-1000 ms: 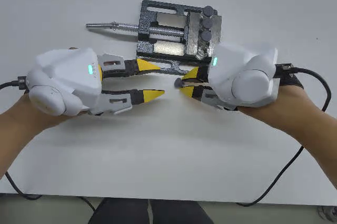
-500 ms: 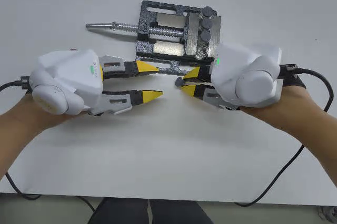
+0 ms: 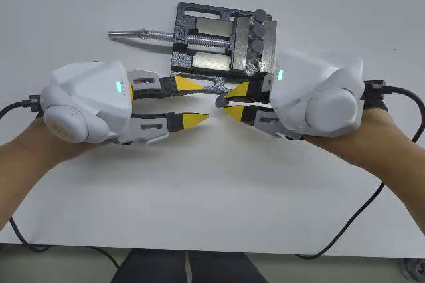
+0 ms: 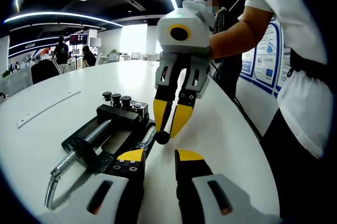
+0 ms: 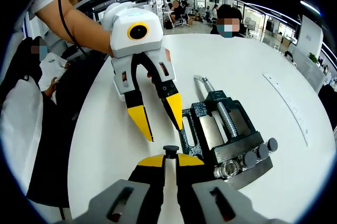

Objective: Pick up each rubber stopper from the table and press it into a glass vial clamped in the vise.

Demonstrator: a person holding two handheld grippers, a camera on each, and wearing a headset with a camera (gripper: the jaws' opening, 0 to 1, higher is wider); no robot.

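Right now you are on the carry step. Your right gripper [image 3: 228, 101] pinches a dark rubber stopper [image 5: 170, 151] at the very tips of its jaws, low over the table [image 3: 212, 183] and just in front of the vise [image 3: 199, 44]. Your left gripper [image 3: 201, 101] hovers opposite, jaws spread and empty. The three capped vials [image 3: 257, 29] look finished, and the open vial [image 3: 253, 66] sits nearest you. Next, by my judgement, you need to bring the stopper over that mouth, square it up, and press straight down.
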